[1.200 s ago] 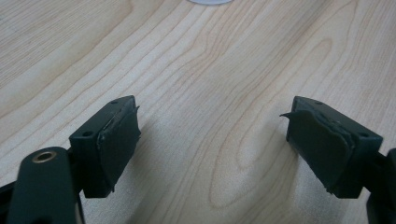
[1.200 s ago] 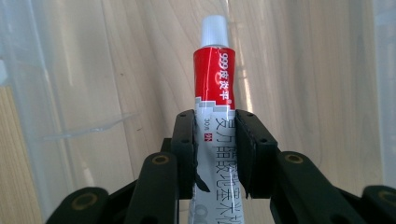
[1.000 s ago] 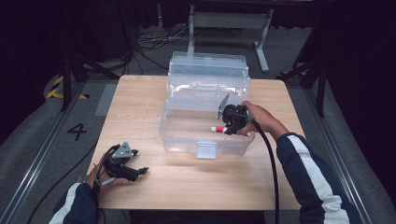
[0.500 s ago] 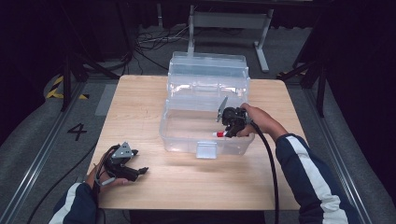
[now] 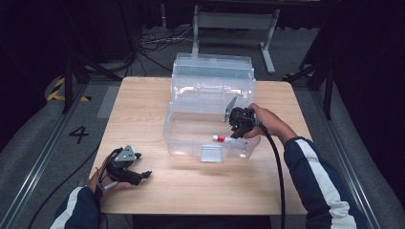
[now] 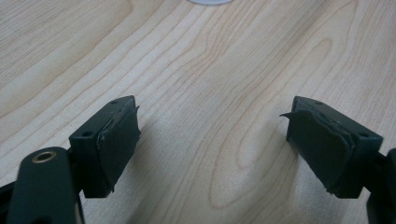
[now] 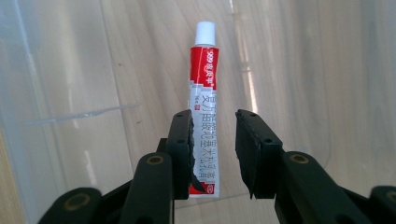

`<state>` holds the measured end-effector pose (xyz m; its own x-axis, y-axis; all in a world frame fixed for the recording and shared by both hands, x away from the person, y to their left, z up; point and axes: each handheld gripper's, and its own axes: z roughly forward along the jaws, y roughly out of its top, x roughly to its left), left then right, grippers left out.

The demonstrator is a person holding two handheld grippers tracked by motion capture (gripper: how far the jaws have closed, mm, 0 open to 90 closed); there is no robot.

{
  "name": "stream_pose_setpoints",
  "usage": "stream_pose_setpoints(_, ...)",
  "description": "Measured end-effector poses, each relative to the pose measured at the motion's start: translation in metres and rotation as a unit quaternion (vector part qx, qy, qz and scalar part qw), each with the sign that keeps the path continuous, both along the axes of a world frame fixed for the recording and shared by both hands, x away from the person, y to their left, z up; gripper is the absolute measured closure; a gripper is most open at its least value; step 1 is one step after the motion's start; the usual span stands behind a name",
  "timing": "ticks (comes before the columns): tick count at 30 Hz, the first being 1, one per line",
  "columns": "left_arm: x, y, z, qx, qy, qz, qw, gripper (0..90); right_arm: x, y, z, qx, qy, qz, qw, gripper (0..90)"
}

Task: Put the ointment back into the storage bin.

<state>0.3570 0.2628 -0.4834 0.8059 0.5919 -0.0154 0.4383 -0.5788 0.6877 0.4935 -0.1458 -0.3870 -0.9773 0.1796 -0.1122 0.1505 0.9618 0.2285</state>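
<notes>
The tube (image 7: 203,100) I'm working with, red and white with a white cap, lies flat on the floor of the clear plastic box (image 5: 191,136), in its near compartment toward the right-hand end, cap pointing left as I see it from the high view (image 5: 228,139). In the right gripper view it lies lengthwise between the two black jaws, cap away from the camera, its crimped tail end down between the pads. My right gripper (image 7: 214,140) sits over that tail end; its jaws have just been opening, and now there is a plain gap between the tube and the right-hand pad, while the left-hand pad looks to be just against the tube's edge (I cannot say for certain that it touches). So the jaws stand narrow but loosened, not pressing on the tube. From above, the right gripper (image 5: 237,131) reaches down into the box from the right, the hand behind it resting near the box's right wall, cable trailing back toward the near edge of the bench (image 5: 143,102). The box itself stands at the middle of the bench, its lid tipped up at the far side. Well apart from all this, at the near left corner of the bench, my left gripper (image 5: 141,175) rests low over the wood, jaws wide; in the left gripper view (image 6: 212,140) there is bare wood grain between the pads.
</notes>
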Motion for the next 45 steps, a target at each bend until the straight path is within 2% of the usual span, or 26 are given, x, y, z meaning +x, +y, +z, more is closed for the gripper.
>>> stream_pose_setpoints(8,0.0,0.0,0.0,0.0,0.0,0.0,1.0,17.3,-0.001,-0.011,0.01,0.035,-0.015,-0.008,0.9992,66.1)
stream_pose_setpoints(13,0.0,0.0,0.0,0.0,0.0,0.0,1.0,17.3,-0.004,-0.02,0.02,0.075,-0.029,-0.02,0.9965,63.5)
stream_pose_setpoints(17,0.001,-0.001,0.001,0.006,0.004,0.0,1.0,17.3,-0.008,-0.029,0.026,0.115,-0.045,-0.028,0.9919,62.7)
stream_pose_setpoints(21,0.002,-0.003,0.003,0.013,0.007,0.003,0.9999,17.7,-0.01,-0.04,0.031,0.153,-0.062,-0.037,0.9856,62.0)
stream_pose_setpoints(26,0.003,-0.007,0.006,0.015,0.011,0.0,0.9998,21.4,-0.012,-0.052,0.036,0.188,-0.083,-0.057,0.977,60.7)
stream_pose_setpoints(27,0.003,-0.007,0.006,0.015,0.011,0.0,0.9998,21.5,-0.012,-0.052,0.036,0.188,-0.083,-0.057,0.977,60.7)
stream_pose_setpoints(28,0.004,-0.008,0.007,0.014,0.01,-0.001,0.9999,21.5,-0.013,-0.055,0.038,0.196,-0.085,-0.062,0.975,60.7)
stream_pose_setpoints(30,0.005,-0.009,0.01,0.016,0.004,-0.003,0.9999,22.2,-0.013,-0.06,0.04,0.211,-0.098,-0.069,0.9701,60.2)
stream_pose_setpoints(33,0.01,-0.012,0.02,0.005,-0.006,-0.003,1.0,22.4,-0.015,-0.067,0.046,0.234,-0.115,-0.071,0.9628,59.8)
stream_pose_setpoints(35,0.012,-0.014,0.026,0.001,-0.014,-0.005,0.9999,22.7,-0.016,-0.069,0.049,0.245,-0.12,-0.073,0.9593,58.5)
stream_pose_setpoints(36,0.012,-0.014,0.026,0.001,-0.014,-0.005,0.9999,23.2,-0.016,-0.069,0.049,0.245,-0.12,-0.073,0.9593,58.5)
stream_pose_setpoints(37,0.013,-0.015,0.034,-0.006,-0.022,-0.007,0.9997,23.5,-0.017,-0.071,0.052,0.25,-0.128,-0.077,0.9567,57.6)
stream_pose_setpoints(38,0.013,-0.016,0.038,-0.008,-0.027,-0.007,0.9996,23.9,-0.018,-0.072,0.053,0.254,-0.127,-0.077,0.9557,57.4)
stream_pose_setpoints(40,0.013,-0.017,0.042,-0.007,-0.032,-0.007,0.9994,24.5,-0.019,-0.073,0.054,0.258,-0.128,-0.071,0.955,57.2)
stream_pose_setpoints(42,0.013,-0.02,0.052,-0.013,-0.046,-0.01,0.9988,25.2,-0.021,-0.074,0.058,0.263,-0.134,-0.072,0.9527,57.0)
stream_pose_setpoints(44,0.013,-0.023,0.059,-0.017,-0.055,-0.014,0.9982,26.9,-0.022,-0.074,0.062,0.262,-0.141,-0.07,0.9521,56.5)
stream_pose_setpoints(45,0.014,-0.026,0.065,-0.021,-0.062,-0.019,0.9977,27.2,-0.021,-0.076,0.066,0.264,-0.147,-0.072,0.9503,56.5)
